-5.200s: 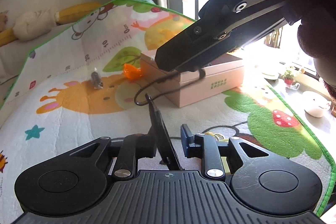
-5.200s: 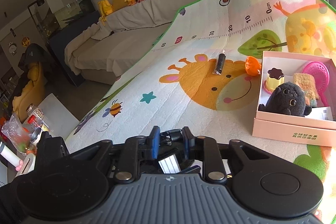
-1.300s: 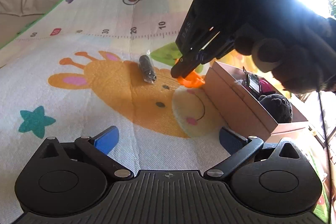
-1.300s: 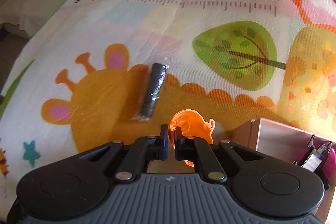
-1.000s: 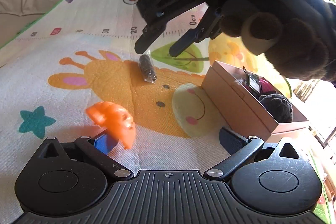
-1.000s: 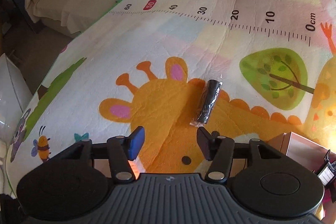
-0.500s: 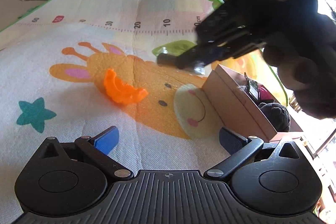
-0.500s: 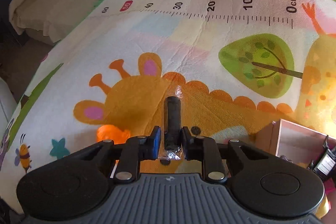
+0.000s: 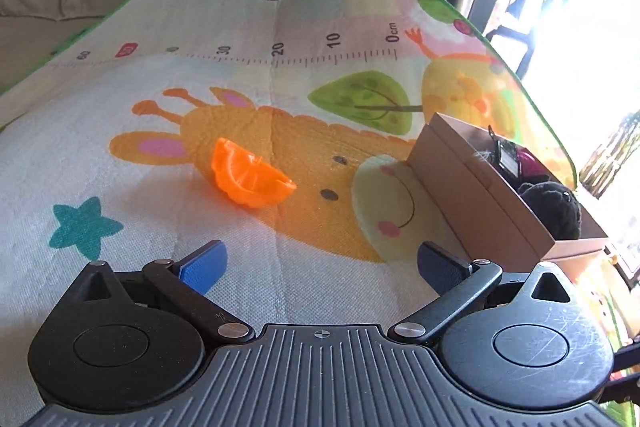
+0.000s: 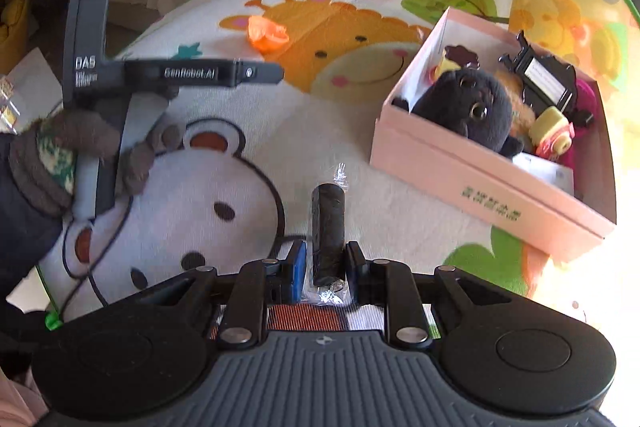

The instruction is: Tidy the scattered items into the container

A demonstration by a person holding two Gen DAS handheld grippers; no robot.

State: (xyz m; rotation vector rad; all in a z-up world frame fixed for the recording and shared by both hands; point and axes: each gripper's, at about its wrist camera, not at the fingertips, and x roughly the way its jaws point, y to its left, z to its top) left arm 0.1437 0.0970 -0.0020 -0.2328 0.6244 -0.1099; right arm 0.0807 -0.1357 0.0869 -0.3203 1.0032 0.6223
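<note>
On the cartoon play mat (image 10: 240, 131), the pink cardboard box (image 10: 480, 183) sits open to the right of my right gripper (image 10: 324, 263), already crowded with a black plush toy (image 10: 464, 107), a black clip with a white label (image 10: 540, 79), a small yellow and pink toy (image 10: 552, 135) and something magenta at its far end. Nothing lies on the mat between my right gripper and the near wall of the box. My right jaws are clamped on a dark wrapped stick (image 10: 328, 227), whose clear crimped wrapper ends poke out beyond and behind the pads; it points forward along my fingers, lifted off the mat and short of the box. To my left, my gloved left hand (image 10: 80, 155) holds the left gripper (image 9: 320, 263) level over the mat, well apart from the box. From the left wrist, its jaws stand wide apart with nothing between them, and the orange toy piece (image 9: 250, 179) lies on the giraffe print ahead of them, slightly left of centre, apart from the blue pad (image 9: 204, 263). The box stands to the right of that orange piece, with bare mat between the two.
</note>
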